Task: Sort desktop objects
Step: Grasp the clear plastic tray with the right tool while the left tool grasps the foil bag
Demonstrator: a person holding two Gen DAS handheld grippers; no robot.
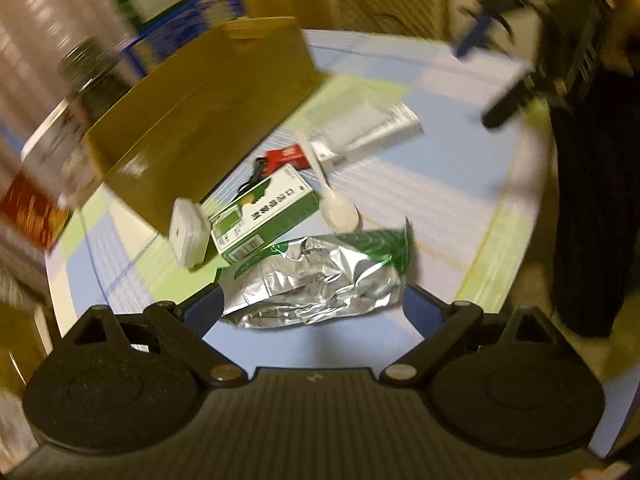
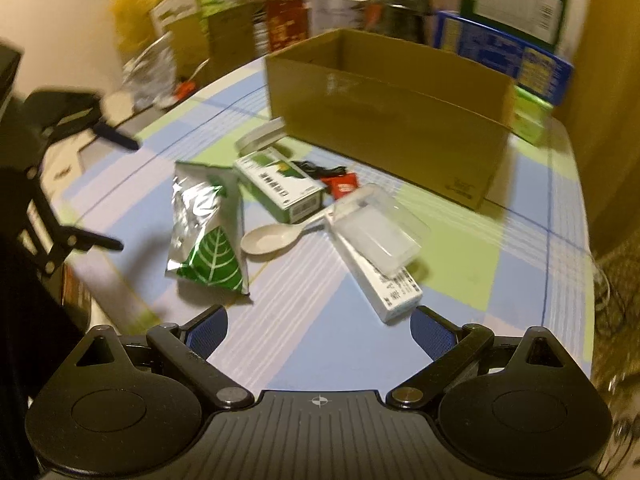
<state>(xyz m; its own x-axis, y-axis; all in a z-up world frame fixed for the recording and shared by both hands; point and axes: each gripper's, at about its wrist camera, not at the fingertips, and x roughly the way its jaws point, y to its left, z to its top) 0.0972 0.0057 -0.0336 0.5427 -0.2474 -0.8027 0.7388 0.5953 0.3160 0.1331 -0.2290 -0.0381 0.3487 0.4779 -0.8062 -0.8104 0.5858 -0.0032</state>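
Desk (image 2: 520,264) clutter, seen along both of my claws. My left claw (image 1: 312,308) is spread wide and holds nothing; the foil pouch (image 1: 320,280) lies between its fingertips, though motion blur keeps me from telling whether either pad touches it. My right claw (image 2: 320,326) is likewise wide open and empty, hovering near the white carton (image 2: 390,284), on which a clear plastic case (image 2: 376,228) rests. Between these lie a pale spoon (image 2: 272,240), a green-and-white box (image 2: 280,186), a small red item (image 2: 344,186) with a black cord, and a round white lid (image 2: 260,136). The cardboard box (image 2: 384,120) stands open behind them; its visible interior appears empty. I judge sorting barely begun: every loose object is still on the desk.
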